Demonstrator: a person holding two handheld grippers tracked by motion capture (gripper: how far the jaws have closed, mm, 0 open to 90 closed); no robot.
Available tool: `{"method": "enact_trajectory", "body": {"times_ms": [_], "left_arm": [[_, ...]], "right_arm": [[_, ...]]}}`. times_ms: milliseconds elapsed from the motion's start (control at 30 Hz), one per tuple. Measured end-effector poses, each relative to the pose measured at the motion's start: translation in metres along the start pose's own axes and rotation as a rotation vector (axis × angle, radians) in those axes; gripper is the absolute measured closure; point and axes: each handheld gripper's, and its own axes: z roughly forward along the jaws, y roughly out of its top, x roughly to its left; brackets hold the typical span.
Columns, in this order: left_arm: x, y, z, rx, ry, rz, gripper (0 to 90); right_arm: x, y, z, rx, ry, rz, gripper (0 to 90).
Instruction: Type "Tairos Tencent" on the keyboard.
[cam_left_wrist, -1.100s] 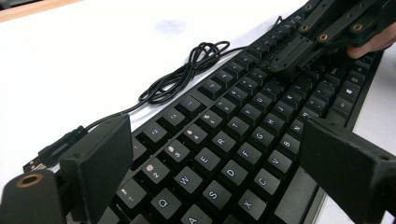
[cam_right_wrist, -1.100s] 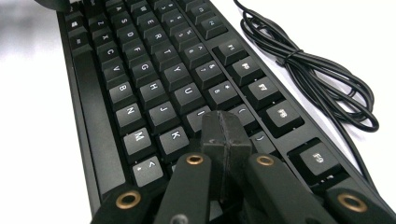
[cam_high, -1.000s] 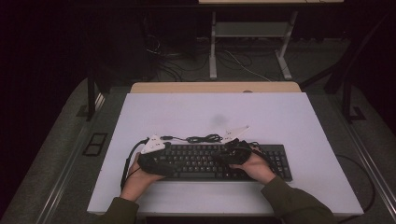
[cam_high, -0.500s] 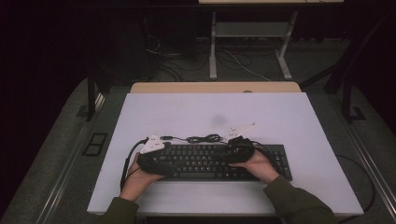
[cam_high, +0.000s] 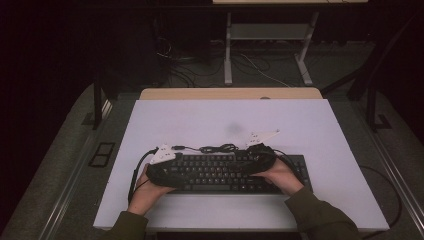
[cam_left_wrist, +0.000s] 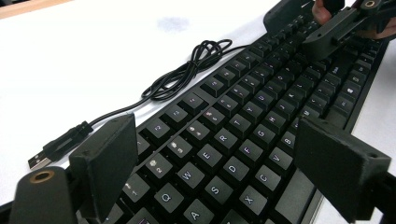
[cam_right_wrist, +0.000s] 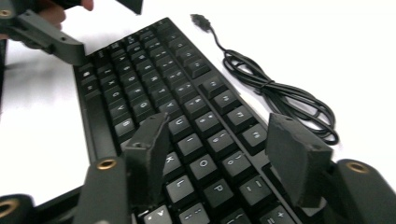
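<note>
High view: both hands lying low over the keyboard (cam_high: 220, 172) sitting lengthwise L-R near table (cam_high: 300, 125) front; left gripper (cam_left_wrist: 215, 163) view: jaws gaping wide w/ nothing between; right gripper (cam_right_wrist: 219, 154) view: jaws just been opening, empty

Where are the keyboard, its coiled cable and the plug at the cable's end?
keyboard (cam_high: 220, 172): high view, middle rows of keys.
coiled cable (cam_left_wrist: 189, 70): left gripper view, bundled loops.
USB plug (cam_left_wrist: 39, 161): left gripper view, metal tip.

Matt black plastic keyboard (cam_high: 230, 172)
</note>
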Motion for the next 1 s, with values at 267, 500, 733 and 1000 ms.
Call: {"method": "enact_trajectory", "body": {"times_ms": [267, 500, 733, 1000], "left_arm": [[-0.0003, -0.0016, -0.0027, 0.012, 0.007, -0.001, 14.4], [-0.0004, -0.0051, -0.0039, 0.038, 0.01, -0.003, 21.4], [-0.0011, -0.007, -0.0065, 0.056, 0.003, 0.01, 35.3], [0.0019, -0.0074, -0.0092, 0.069, -0.007, 0.003, 63.9]], "right_arm": [[-0.0006, -0.0002, -0.0007, -0.024, -0.025, 0.002, 27.7], [-0.0006, -0.0004, -0.0007, -0.027, -0.031, 0.002, 26.1], [-0.0006, -0.0005, -0.0008, -0.027, -0.036, 0.0, 25.8], [0.0, -0.0007, -0.0001, -0.021, -0.039, -0.004, 25.7]]}}
